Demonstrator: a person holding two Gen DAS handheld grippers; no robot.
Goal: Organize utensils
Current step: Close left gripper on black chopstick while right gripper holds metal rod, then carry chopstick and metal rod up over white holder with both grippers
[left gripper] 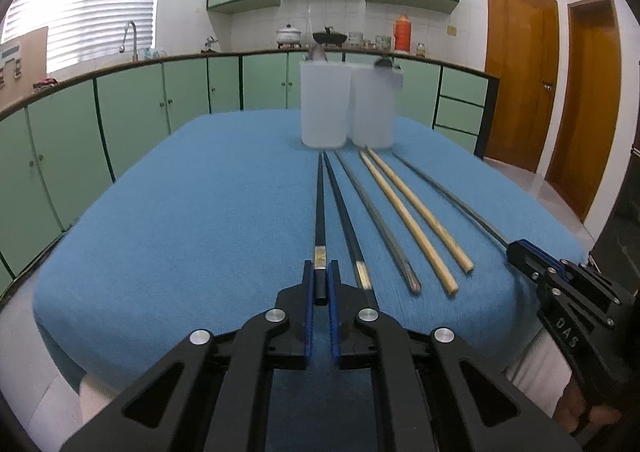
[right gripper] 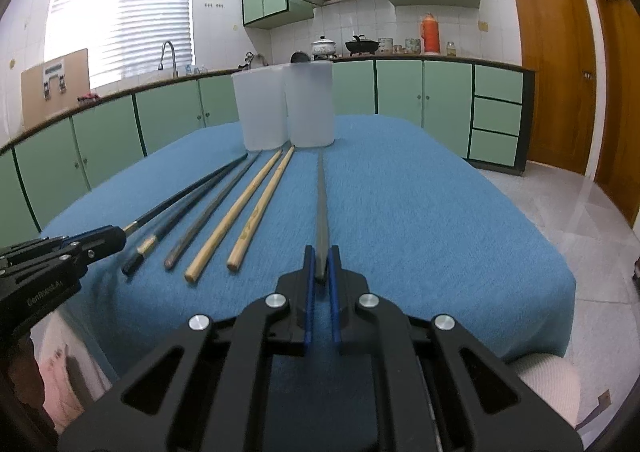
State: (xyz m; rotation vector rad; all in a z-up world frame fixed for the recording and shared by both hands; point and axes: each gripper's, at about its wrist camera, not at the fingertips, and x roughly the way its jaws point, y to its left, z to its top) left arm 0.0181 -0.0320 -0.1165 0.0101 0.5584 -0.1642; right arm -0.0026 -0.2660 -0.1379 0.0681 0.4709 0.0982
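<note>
Several chopsticks lie side by side on a blue cloth-covered table (left gripper: 180, 212), pointing at two white translucent cups (left gripper: 323, 104) (left gripper: 374, 106) at the far end. My left gripper (left gripper: 320, 272) is shut on the near end of a black chopstick (left gripper: 320, 204). Beside it lie a second black chopstick (left gripper: 344, 212), a grey one (left gripper: 372, 212) and two wooden ones (left gripper: 412, 212). My right gripper (right gripper: 320, 260) is shut on the near end of a grey chopstick (right gripper: 321, 204); it also shows in the left wrist view (left gripper: 516, 252). The left gripper shows in the right wrist view (right gripper: 116, 236).
Utensil tips stick out of both cups (right gripper: 260, 108). The table (right gripper: 420, 212) drops to a tiled floor (right gripper: 580, 220) on the right. Green cabinets (left gripper: 132, 100) and a counter with pots stand behind. Wooden doors (left gripper: 520, 72) are at the right.
</note>
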